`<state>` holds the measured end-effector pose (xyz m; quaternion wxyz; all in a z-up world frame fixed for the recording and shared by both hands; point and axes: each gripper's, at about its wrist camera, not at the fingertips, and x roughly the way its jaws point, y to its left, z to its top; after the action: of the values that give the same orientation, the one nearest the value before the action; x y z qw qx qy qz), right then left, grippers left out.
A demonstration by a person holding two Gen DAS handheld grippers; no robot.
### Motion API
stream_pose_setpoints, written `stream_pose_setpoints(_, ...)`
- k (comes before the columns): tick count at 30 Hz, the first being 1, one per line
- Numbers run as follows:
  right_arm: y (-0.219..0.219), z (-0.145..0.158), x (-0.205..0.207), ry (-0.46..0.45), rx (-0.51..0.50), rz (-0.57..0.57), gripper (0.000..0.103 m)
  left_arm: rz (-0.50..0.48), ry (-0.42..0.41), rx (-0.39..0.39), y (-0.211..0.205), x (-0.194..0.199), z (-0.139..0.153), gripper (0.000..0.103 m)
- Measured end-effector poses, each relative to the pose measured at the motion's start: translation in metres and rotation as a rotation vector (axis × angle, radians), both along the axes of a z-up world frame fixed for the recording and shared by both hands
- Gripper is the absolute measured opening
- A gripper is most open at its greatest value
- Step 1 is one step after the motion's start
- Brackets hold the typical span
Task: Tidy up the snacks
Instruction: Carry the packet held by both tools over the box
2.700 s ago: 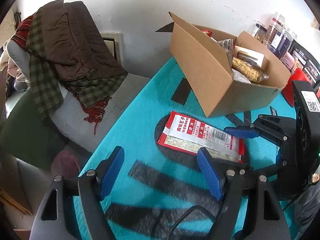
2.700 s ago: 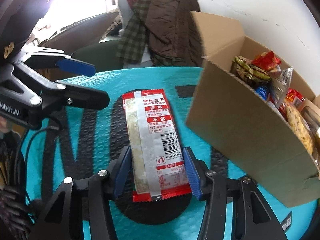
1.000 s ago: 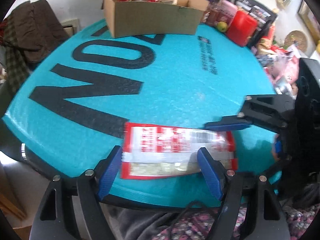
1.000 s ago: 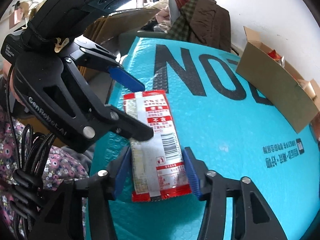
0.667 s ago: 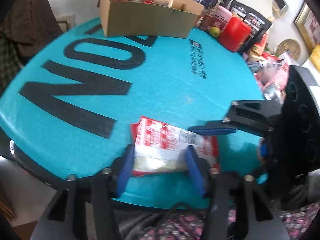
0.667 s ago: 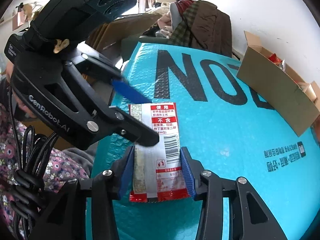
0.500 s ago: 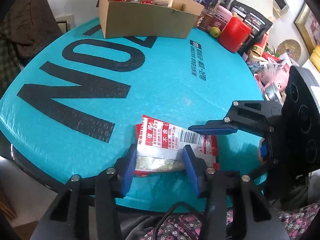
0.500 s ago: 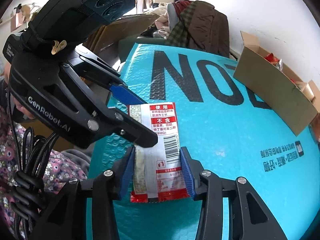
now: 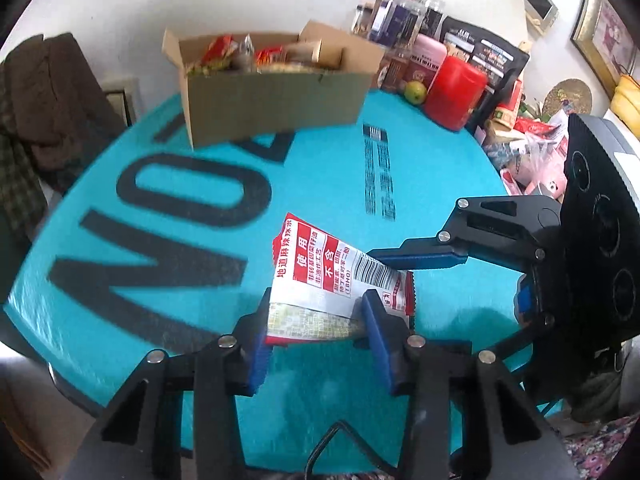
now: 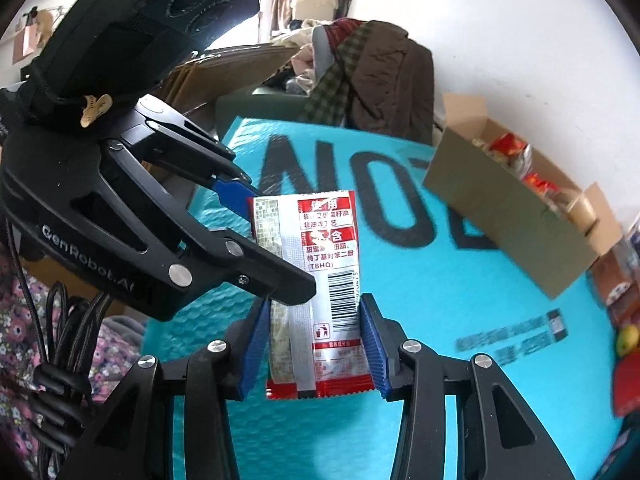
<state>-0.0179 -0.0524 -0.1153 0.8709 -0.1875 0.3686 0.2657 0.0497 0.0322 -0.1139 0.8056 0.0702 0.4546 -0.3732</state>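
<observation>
Snack packet [image 9: 320, 280] pinched by both grippers, L gripper [image 9: 316, 320] clamping one end, R gripper [image 10: 312, 344] clamping the other, jaws just closed in, cardboard box [image 9: 272, 108] at 12 o'clock on teal table [image 9: 420, 184].

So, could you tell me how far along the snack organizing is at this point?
Done: the cardboard box at the far side of the table already holds several snacks. In hand: the left gripper and right gripper both clamp the red-and-white snack packet. Left: getting that packet into the box.
</observation>
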Motion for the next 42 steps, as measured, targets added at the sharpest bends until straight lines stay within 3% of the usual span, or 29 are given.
stream_pose_setpoints(30,-0.055,0.075,0.084,-0.221,0.014,-0.102,0.043,0.028,-0.222,-0.098,-0.055,0.09,0.088,0.04)
stream_pose_setpoints(42,-0.09,0.09,0.132,-0.283,0.043,-0.151,0.043,0.03,-0.281,-0.122,-0.091,0.145,0.105,0.04)
